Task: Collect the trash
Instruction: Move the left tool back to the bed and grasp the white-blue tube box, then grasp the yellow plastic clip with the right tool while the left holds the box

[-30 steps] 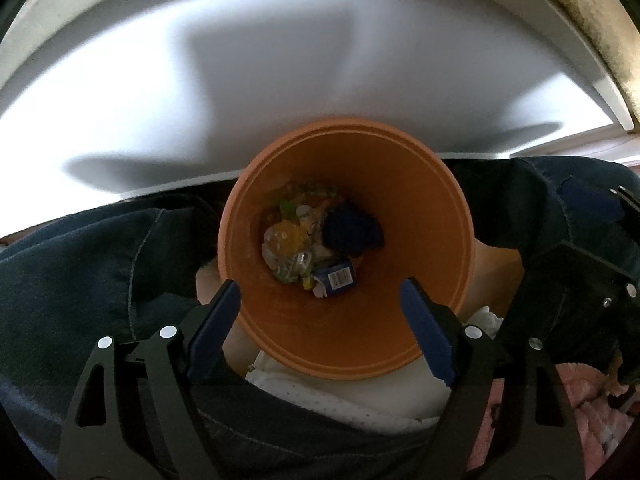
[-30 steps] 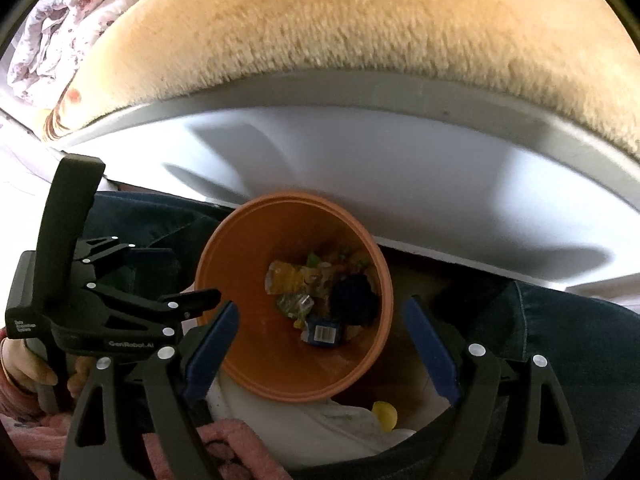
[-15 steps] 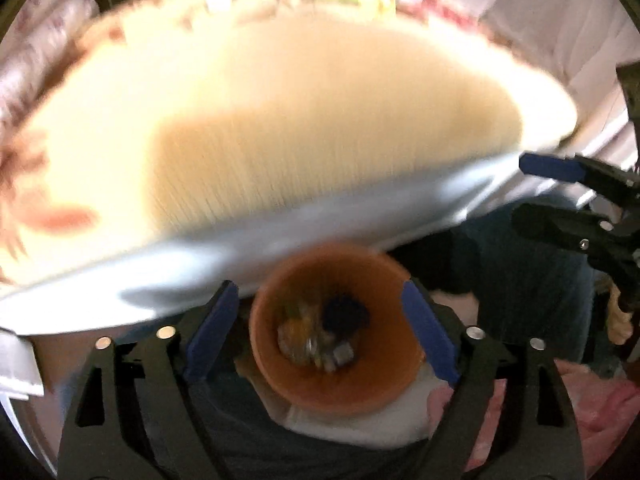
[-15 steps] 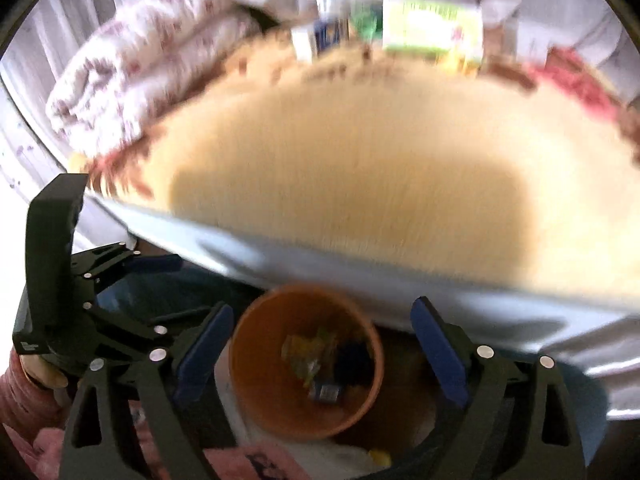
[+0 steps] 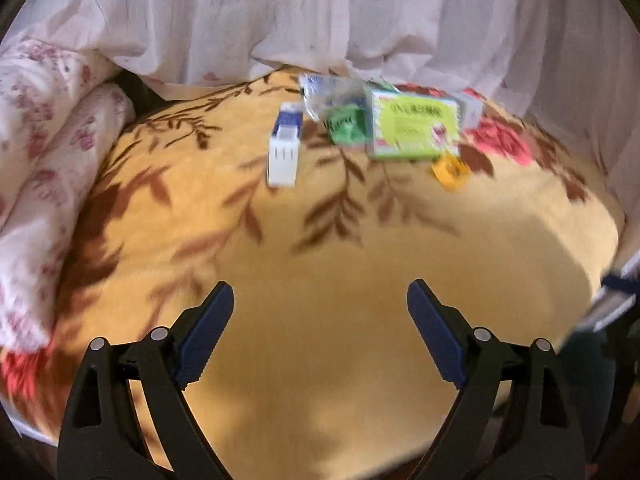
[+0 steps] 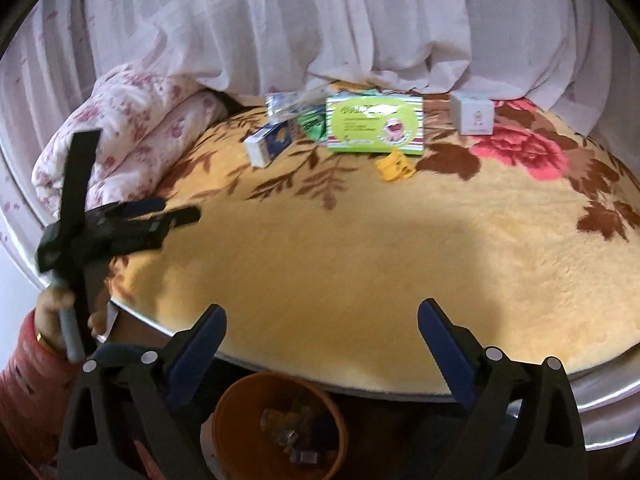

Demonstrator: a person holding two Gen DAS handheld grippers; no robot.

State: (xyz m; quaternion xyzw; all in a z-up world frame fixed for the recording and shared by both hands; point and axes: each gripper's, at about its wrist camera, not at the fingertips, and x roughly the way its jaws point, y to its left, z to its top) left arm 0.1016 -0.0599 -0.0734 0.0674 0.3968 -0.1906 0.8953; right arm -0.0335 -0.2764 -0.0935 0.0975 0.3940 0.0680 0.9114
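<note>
Trash lies at the far side of a yellow floral blanket (image 5: pixel 320 280): a white and blue box (image 5: pixel 285 148), a clear wrapper (image 5: pixel 332 94), a green packet (image 5: pixel 346 126), a large green box (image 5: pixel 412 126), a small yellow piece (image 5: pixel 450 170) and a white box (image 6: pixel 472 114). My left gripper (image 5: pixel 320 316) is open and empty above the blanket's near part. My right gripper (image 6: pixel 322 328) is open and empty over the blanket's front edge. The orange bin (image 6: pixel 280 424), holding trash, sits below it. The left gripper also shows in the right wrist view (image 6: pixel 160 216).
A folded pink floral quilt (image 5: pixel 44 152) lies at the left. A white curtain (image 5: pixel 320 12) hangs behind the bed. The white bed edge (image 6: pixel 600 396) runs along the front right.
Both grippers have lifted from looking down into the orange bin to facing the blanket and the trash on it. Both stay open and empty.
</note>
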